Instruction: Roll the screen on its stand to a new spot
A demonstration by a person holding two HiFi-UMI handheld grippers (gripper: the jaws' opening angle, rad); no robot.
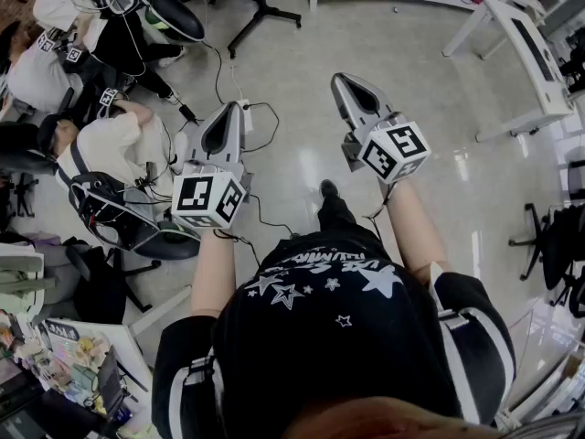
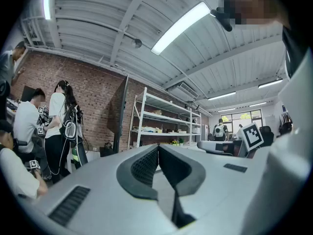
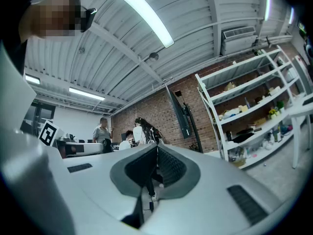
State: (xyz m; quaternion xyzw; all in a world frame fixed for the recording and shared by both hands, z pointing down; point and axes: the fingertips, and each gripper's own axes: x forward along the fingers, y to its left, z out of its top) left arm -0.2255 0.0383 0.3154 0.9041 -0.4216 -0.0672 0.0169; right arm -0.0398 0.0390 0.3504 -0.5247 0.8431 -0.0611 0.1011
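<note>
A pale, glossy floor fills the head view, with people busy at the left edge, loose cables trailing across the middle and a white table at the right. The person holds the left gripper and the right gripper out ahead at about waist height. Both point forward over open floor and touch nothing, which suggests an approach rather than a grip. The black legs of a stand show at the top edge, well apart from both tools; it is probably the one to be rolled. In the left gripper view the jaws are pressed together at the tips with nothing between them. Beyond them, left of the jaw line, the dark screen stands upright and nearly edge-on before a brick wall, just beside white shelves. In the right gripper view the jaws are likewise pressed together and hold nothing. The screen here sits a little right of the jaw line, tall and dark against the brick, with people to its left. The task looks barely begun. The person would need to walk closer and part the jaws before taking hold of the stand.
</note>
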